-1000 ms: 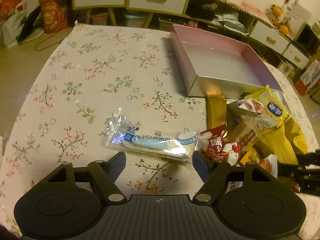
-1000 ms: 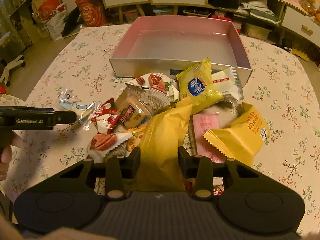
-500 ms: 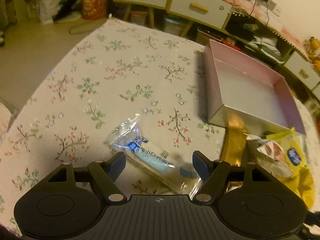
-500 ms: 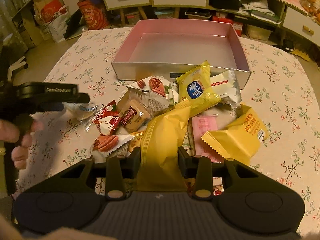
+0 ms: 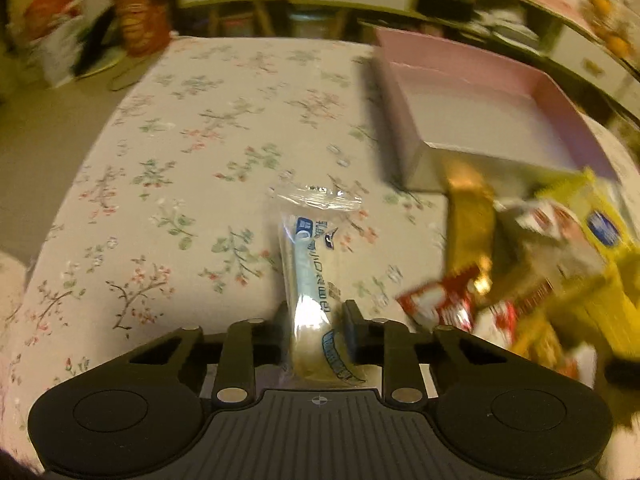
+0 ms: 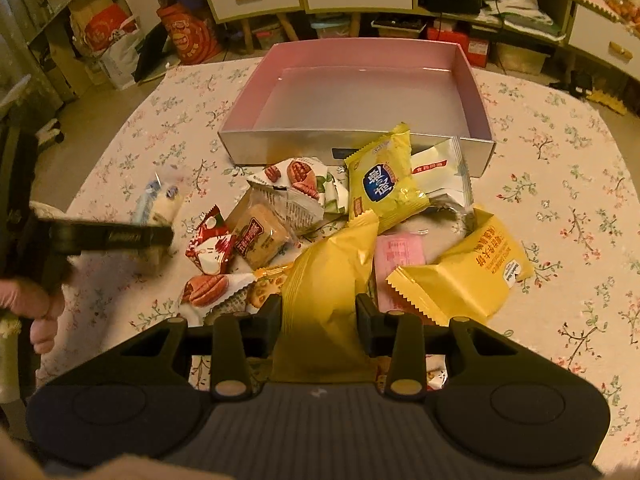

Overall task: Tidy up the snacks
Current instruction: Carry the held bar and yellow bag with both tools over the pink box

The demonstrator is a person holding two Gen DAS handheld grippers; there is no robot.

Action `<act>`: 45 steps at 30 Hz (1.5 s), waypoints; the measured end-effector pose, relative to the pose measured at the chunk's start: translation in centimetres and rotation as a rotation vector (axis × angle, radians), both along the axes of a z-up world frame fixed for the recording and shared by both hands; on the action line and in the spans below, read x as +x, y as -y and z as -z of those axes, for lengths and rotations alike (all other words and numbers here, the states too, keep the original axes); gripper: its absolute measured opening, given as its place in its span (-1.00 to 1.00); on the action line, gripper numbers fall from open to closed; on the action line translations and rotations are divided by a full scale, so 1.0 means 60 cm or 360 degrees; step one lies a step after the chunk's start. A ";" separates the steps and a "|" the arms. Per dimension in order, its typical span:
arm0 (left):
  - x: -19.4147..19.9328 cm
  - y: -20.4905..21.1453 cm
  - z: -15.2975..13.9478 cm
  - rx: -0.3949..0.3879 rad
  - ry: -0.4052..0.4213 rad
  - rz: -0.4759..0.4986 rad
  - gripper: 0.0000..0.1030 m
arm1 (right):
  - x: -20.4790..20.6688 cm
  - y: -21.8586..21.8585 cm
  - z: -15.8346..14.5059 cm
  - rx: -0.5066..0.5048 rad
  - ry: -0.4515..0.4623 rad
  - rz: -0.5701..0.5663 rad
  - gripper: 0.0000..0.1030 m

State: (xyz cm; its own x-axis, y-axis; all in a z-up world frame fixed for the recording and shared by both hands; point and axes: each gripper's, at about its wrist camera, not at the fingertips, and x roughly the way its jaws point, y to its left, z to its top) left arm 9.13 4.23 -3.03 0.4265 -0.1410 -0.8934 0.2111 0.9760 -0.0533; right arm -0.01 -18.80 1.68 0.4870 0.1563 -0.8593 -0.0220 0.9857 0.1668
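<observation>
Left gripper [image 5: 314, 316] has just been closing and now its jaws sit pinched in on the clear-wrapped wafer snack [image 5: 310, 276], with the pads tight against both sides of the wrapper's near end. The packet runs straight out from between the jaws, its crimped clear end pointing toward the pink box [image 5: 480, 112]. That view is blurry, so I can't tell whether the snack's far end is off the floral tablecloth [image 5: 180, 160] or not.

Right gripper [image 6: 319, 312] is narrowed down on the plain yellow bag [image 6: 324, 280], jaws squeezing it from either side, and the bag's top sticks up toward the box [image 6: 360, 144].

The rest of the snack pile [image 6: 320, 216] lies just in front of the box's near wall: a yellow packet with a blue label [image 6: 380, 184] leaning right up at that wall, a white packet [image 6: 440, 172] beside it, a biscuit in clear wrap [image 6: 260, 240] and a red-and-white candy wrapper [image 6: 210, 248] further out from the box. A yellow packet with a zigzag edge [image 6: 464, 276] lies beside the held bag. The box itself is open.

In the right wrist view the left gripper [image 6: 164, 234] shows side-on, well out from the box's left corner, with a hand [image 6: 32, 312] behind it.
</observation>
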 end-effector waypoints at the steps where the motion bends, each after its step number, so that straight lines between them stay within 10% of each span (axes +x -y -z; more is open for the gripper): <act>1: -0.004 -0.001 -0.001 -0.0006 -0.0010 0.0044 -0.58 | 0.001 0.002 -0.001 0.0008 -0.0001 0.0004 -0.29; 14: -0.047 0.016 -0.005 0.0058 -0.0034 0.0290 -0.49 | 0.002 -0.021 0.005 -0.0126 0.0009 -0.0094 -0.06; 25: -0.061 0.025 -0.008 0.0111 0.0013 0.0314 -0.50 | -0.001 -0.053 0.036 -0.0429 0.0004 -0.0173 -0.32; 45: -0.074 0.014 -0.066 0.0020 0.0128 0.0208 -0.66 | -0.016 -0.012 -0.036 -0.0256 0.0214 -0.0016 -0.39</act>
State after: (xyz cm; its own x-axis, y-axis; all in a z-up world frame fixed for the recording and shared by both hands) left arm 4.72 3.41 0.95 0.4755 -0.1886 -0.8593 0.3392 0.9405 -0.0188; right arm -1.00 -18.08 3.82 0.5981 0.0278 -0.8009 -0.0436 0.9990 0.0021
